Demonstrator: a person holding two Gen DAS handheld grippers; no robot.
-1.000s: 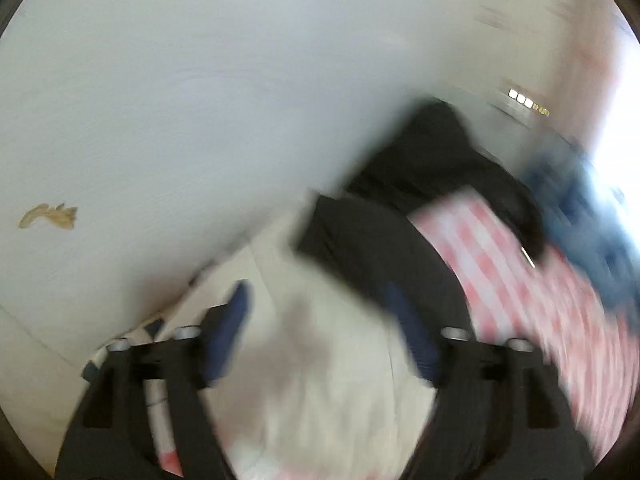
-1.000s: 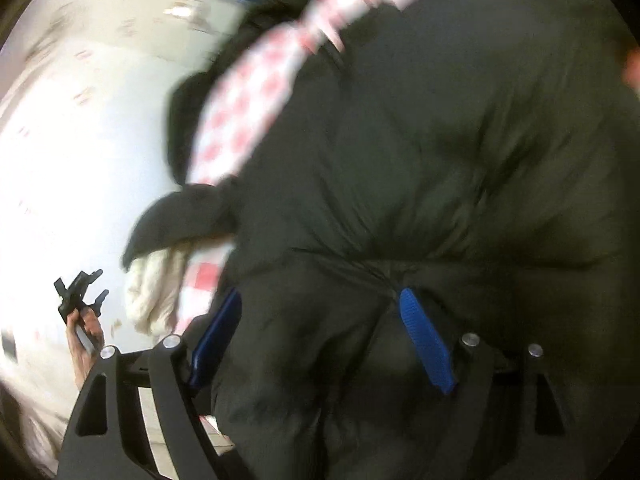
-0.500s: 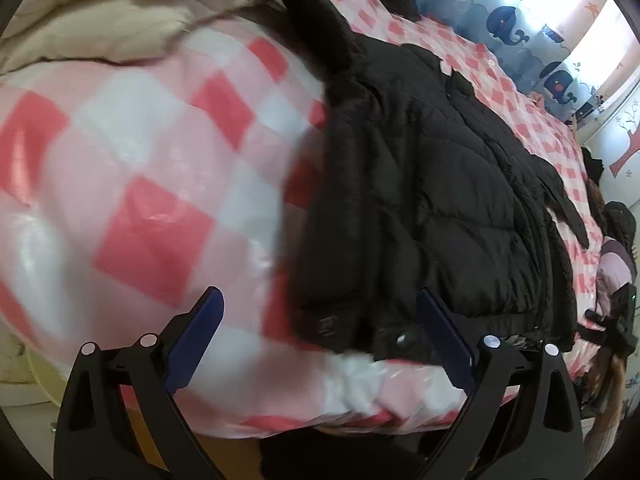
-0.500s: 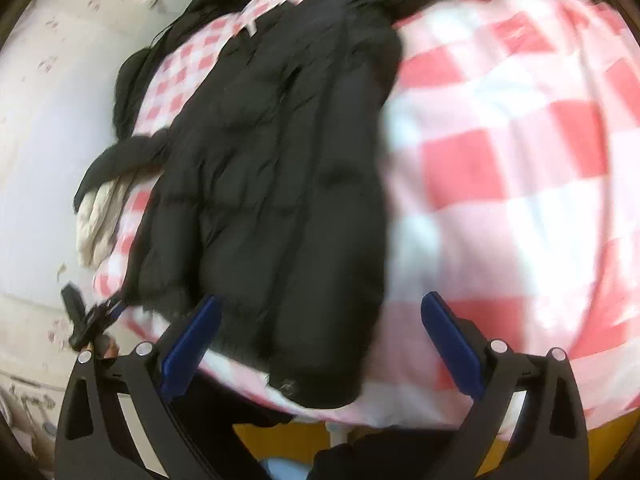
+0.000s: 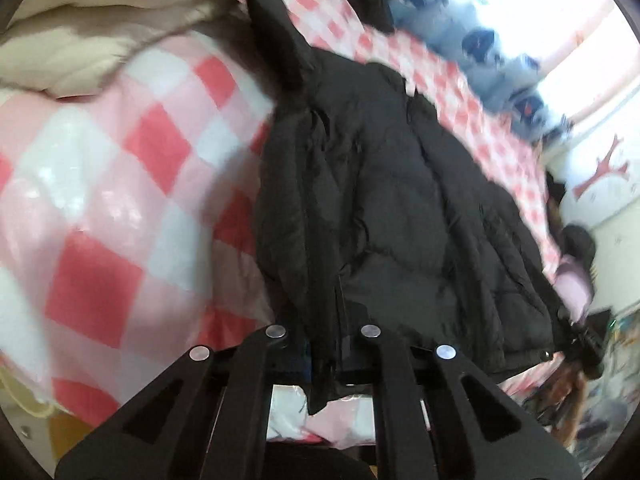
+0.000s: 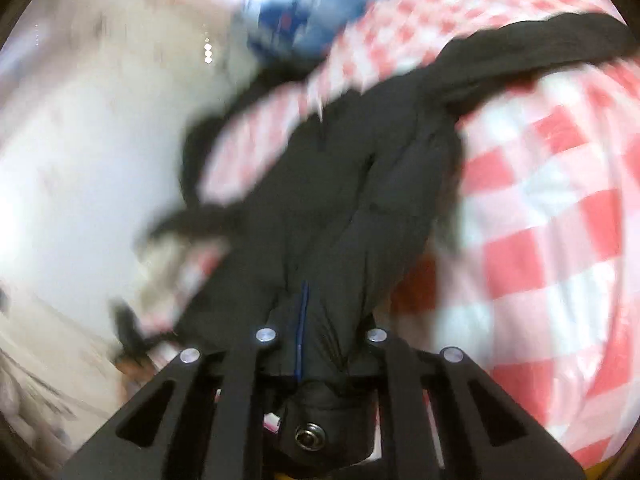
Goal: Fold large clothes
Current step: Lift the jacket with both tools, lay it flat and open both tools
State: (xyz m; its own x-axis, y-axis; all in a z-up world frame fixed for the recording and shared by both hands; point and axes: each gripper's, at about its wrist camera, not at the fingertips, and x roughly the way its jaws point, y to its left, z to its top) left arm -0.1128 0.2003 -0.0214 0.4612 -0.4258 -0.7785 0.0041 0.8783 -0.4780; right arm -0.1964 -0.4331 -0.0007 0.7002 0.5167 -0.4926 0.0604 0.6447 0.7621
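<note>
Both the left gripper (image 5: pixel 324 354) and right gripper (image 6: pixel 320 354) were clamped on the hem of the black puffer jacket (image 5: pixel 392 208) lying on the checked bedcover (image 5: pixel 100 184); it looked bulky, soft, probably slippery, best held at hem corners

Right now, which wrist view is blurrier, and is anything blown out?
Right wrist view: heavier motion smear across the wall side and the black puffer jacket; red-and-white checked bedcover softer. Left wrist view: sharper on the jacket, but the window corner at upper right is overexposed to white.
</note>
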